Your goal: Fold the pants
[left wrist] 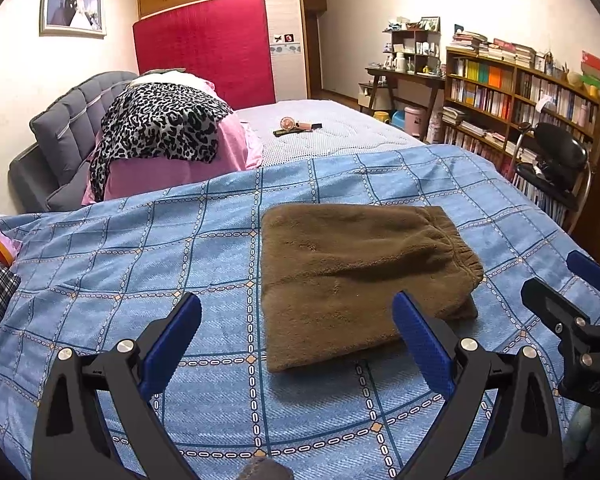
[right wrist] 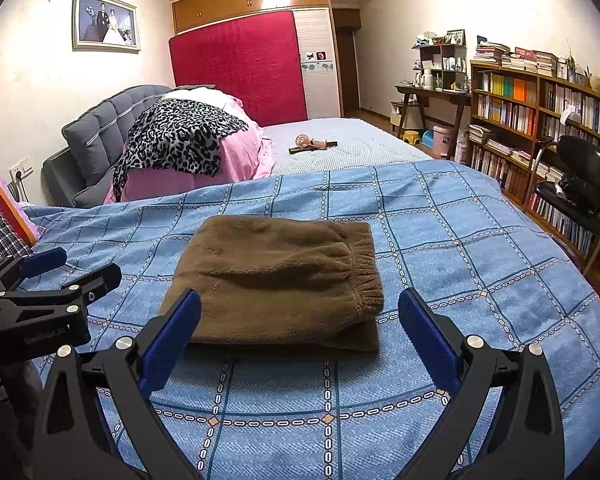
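Observation:
Brown fleece pants (left wrist: 356, 276) lie folded into a compact rectangle on the blue checked bedspread (left wrist: 140, 264), with the elastic waistband on the right side. They also show in the right wrist view (right wrist: 280, 276). My left gripper (left wrist: 298, 320) is open and empty, hovering just in front of the pants' near left edge. My right gripper (right wrist: 300, 320) is open and empty, just in front of the pants' near edge. Each gripper shows at the other view's side: the right one (left wrist: 580, 300), the left one (right wrist: 56, 276).
A pink quilt with a leopard-print cloth (left wrist: 160, 128) is piled at the grey headboard. A small fan and other items (left wrist: 296, 126) lie on the bare mattress beyond. A bookshelf (left wrist: 520, 96) and black chair (left wrist: 556, 168) stand to the right of the bed.

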{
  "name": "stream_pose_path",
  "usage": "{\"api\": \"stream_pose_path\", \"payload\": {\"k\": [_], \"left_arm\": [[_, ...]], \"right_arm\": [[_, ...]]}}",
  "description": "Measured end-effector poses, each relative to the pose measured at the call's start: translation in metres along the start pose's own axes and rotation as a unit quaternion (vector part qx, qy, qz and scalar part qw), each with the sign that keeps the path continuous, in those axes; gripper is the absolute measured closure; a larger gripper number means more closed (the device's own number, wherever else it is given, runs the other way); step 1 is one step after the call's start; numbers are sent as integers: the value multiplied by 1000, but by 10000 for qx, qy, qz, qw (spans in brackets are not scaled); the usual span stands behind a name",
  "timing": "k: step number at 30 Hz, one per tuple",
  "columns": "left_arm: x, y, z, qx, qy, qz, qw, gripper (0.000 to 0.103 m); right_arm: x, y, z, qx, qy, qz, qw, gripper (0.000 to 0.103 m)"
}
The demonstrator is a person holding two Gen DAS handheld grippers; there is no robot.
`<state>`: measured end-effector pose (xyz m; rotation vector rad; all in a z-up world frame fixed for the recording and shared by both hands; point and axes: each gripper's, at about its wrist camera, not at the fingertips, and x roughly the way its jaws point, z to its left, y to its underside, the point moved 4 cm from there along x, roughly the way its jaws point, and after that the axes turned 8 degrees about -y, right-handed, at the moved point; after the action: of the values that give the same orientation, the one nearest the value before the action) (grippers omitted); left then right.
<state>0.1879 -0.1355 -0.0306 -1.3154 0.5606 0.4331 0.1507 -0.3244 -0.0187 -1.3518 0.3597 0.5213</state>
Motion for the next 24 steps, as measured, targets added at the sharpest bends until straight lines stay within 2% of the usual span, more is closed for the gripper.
{"api": "stream_pose_path", "payload": {"k": [6,11,24], "left_arm": [[2,0,3,-77,-17,132,9999,7],[7,2,2,-153,168,363,9991,7],[-2,-2,-4,0,166,161,9997,7]], "right_arm": [[-2,0,2,-23,36,-21,10000,3],[-2,3,4,-57,36,5,10000,3],[-2,4,3,-39,38,14,10000,3]]}}
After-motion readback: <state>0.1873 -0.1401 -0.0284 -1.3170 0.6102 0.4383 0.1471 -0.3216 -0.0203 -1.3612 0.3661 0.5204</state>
